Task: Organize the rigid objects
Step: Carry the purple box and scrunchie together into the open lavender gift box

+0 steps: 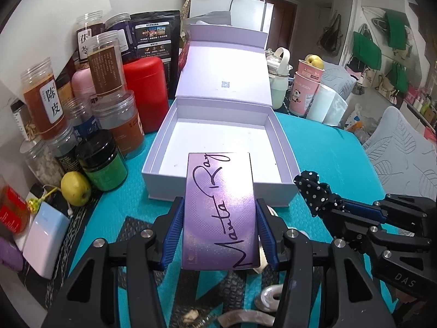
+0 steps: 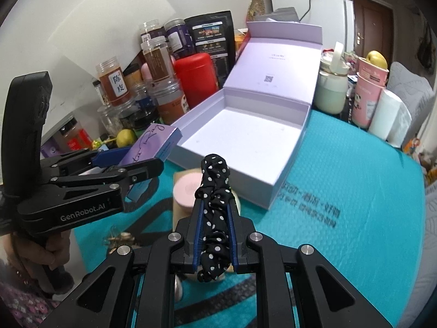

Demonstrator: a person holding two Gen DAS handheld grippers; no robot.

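Teal tabletop (image 1: 314,147) carries an open lilac box (image 1: 221,147), jars (image 1: 109,87) crowded to its left. Left gripper (image 1: 220,210) has its jaws clamped on a purple carton (image 1: 220,207) at the box's near wall; right gripper (image 2: 214,213) has its jaws clamped on a polka-dot scrunchie (image 2: 214,191).

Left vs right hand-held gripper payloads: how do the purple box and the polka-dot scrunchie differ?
The purple box is a flat, rigid pack with handwritten lettering; the polka-dot scrunchie is soft, bunched black fabric with white dots. The box keeps the left hand-held gripper spread wide, while the right hand-held gripper pinches the scrunchie narrowly. Both are held clear of the teal mat, near the open white box, which holds nothing yet.
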